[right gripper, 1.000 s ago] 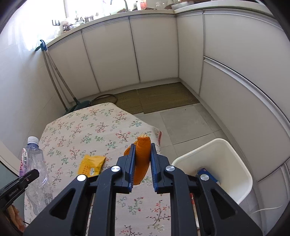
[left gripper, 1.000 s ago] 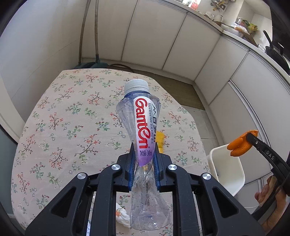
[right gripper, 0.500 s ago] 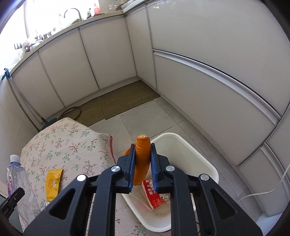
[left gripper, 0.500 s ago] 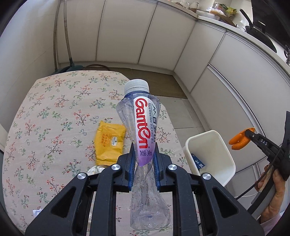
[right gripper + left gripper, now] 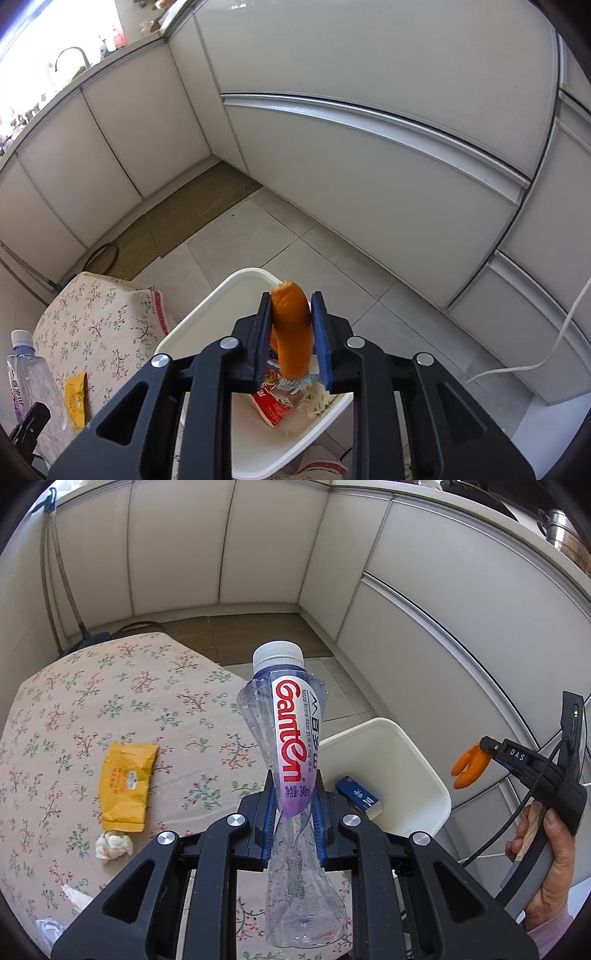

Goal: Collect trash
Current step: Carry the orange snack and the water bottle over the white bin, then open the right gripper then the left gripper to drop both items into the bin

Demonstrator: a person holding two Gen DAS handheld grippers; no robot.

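- Above the white plastic bin (image 5: 207,325), my right gripper (image 5: 291,339) carries a curled orange peel (image 5: 291,332), smooth and waxy; the blue fingers (image 5: 320,339) have just been opening, a slight gap shows on the right side, and I cannot tell whether the peel is gripped or only resting between them.
- Inside the bin I see a glossy red wrapper (image 5: 271,408) and, in the left view, a small blue box (image 5: 358,797).
- My left gripper (image 5: 293,812) is clenched on a clear, crumpled plastic bottle (image 5: 291,738), pinched narrow at its labelled waist, white ribbed cap uppermost.
- On the counter's floral cloth (image 5: 110,701) lie a flat yellow packet (image 5: 125,779) and, just beside it, a wadded white tissue (image 5: 112,845).
- A hand (image 5: 546,871) holds the right gripper's black handle.
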